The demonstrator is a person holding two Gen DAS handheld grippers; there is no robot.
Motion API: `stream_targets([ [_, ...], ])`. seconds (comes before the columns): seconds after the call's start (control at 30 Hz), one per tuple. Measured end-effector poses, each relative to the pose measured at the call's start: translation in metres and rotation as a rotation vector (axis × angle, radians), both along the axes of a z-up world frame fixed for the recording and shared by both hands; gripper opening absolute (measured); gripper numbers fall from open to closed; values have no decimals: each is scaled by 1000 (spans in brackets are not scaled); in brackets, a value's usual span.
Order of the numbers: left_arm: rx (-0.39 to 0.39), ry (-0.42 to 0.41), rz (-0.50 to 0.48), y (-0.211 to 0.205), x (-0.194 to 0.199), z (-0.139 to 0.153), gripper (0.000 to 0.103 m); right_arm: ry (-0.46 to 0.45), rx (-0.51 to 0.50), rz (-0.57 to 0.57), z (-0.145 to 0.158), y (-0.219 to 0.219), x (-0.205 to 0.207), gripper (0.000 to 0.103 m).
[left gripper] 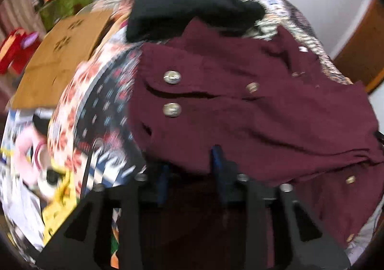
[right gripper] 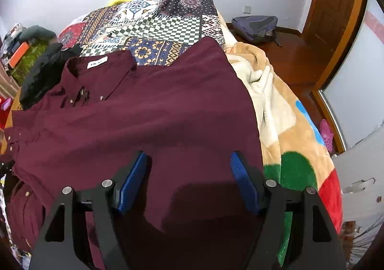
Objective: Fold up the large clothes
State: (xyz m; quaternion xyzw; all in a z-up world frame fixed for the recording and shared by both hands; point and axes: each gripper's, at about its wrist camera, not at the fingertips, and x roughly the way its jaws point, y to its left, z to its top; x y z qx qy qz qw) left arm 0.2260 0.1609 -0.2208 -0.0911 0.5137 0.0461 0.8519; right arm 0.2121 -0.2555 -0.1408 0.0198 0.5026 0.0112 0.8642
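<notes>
A maroon button-up shirt [right gripper: 148, 111] lies spread on the bed, its collar and white label at the far left in the right wrist view. My right gripper [right gripper: 189, 171] hovers over the shirt's near part with its blue pads [right gripper: 134, 181] wide apart and nothing pinched. In the blurred left wrist view the same shirt [left gripper: 240, 106] shows its metal snap buttons and a pocket flap. My left gripper [left gripper: 190, 171] sits at the shirt's near edge. Its jaws stand apart, with maroon cloth draped loosely between the blue pads [left gripper: 217, 162].
A black garment [left gripper: 187, 3] lies beyond the shirt on the patchwork bedspread [right gripper: 156, 20]. A fleece blanket [right gripper: 276, 102] covers the bed's right side. A backpack [right gripper: 254, 26] sits on the wooden floor near the door [right gripper: 333, 6]. Cardboard [left gripper: 60, 58] and clutter stand left of the bed.
</notes>
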Motion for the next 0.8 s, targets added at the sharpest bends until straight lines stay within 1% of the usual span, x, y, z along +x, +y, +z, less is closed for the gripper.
stream_targets([
  [0.07,-20,-11,48,8,-10,-4,59,0,-1,0,2,0,-3,70],
  [0.13,-42,-17,72,15,-18,-2,62,2,2,1,3,0,-6,70],
  [0.2,-38,-12,73,18,-20,3,63,3,8,3,6,-1,-9,70],
  [0.27,-3,-13,72,18,-25,10,63,1,9,10,11,-3,-16,70],
  [0.3,7,-17,72,21,-27,10,63,0,3,14,12,-2,-18,70],
  [0.43,59,-57,82,20,-38,29,63,-26,-47,31,25,-1,-30,70],
  [0.53,53,-78,86,22,-45,37,64,-55,-65,40,36,-1,-43,70],
  [0.63,44,-85,79,21,-56,43,68,-70,-60,45,41,-4,-55,70],
  [0.7,38,-79,72,17,-62,43,72,-65,-46,40,40,-6,-61,70],
  [0.8,11,-65,65,14,-70,38,73,-52,-41,30,35,-9,-70,70],
])
